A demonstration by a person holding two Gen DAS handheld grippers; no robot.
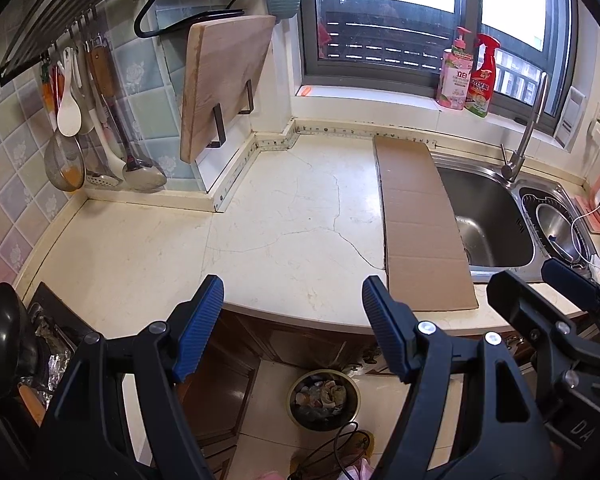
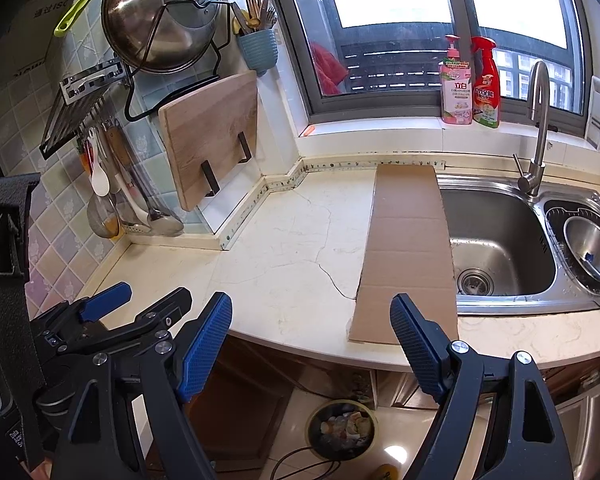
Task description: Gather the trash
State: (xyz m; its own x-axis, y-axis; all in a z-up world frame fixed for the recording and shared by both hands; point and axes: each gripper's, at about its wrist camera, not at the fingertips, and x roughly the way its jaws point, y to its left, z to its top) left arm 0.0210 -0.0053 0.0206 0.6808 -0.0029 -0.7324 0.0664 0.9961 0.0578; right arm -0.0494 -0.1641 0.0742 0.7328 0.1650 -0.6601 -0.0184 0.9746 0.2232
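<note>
Room: I am looking into a kitchen corner with pastel wall tiles and a dark-framed window (image 2: 440, 40) behind the sink.
Worktop: I see a pale, cracked stone worktop (image 1: 284, 216) curving along its front edge, bare across the middle.
Cardboard: a flat brown cardboard strip (image 1: 420, 220) lies on the worktop just left of the sink (image 2: 500, 240), its right edge overhanging the basin and its near end reaching the worktop's front edge.
Trash bin: a round bin (image 1: 323, 398) full of scraps stands on the floor below the worktop, in front of the cabinets; in my right view it shows at (image 2: 342, 428).
Left hand-held gripper: my left hand-held gripper (image 1: 293, 328) hangs over the worktop's front edge, blue pads spread wide, nothing between them.
Right hand-held gripper: my right hand-held gripper (image 2: 311, 348) is likewise spread and empty, its right pad just before the near end of the cardboard.
Wall: a wooden cutting board (image 1: 224, 84) leans in a rack; ladles and a strainer (image 1: 100, 144) hang beside it.
Sill: a pink bottle (image 1: 456, 72) and a red spray bottle (image 1: 482, 76) stand together.
</note>
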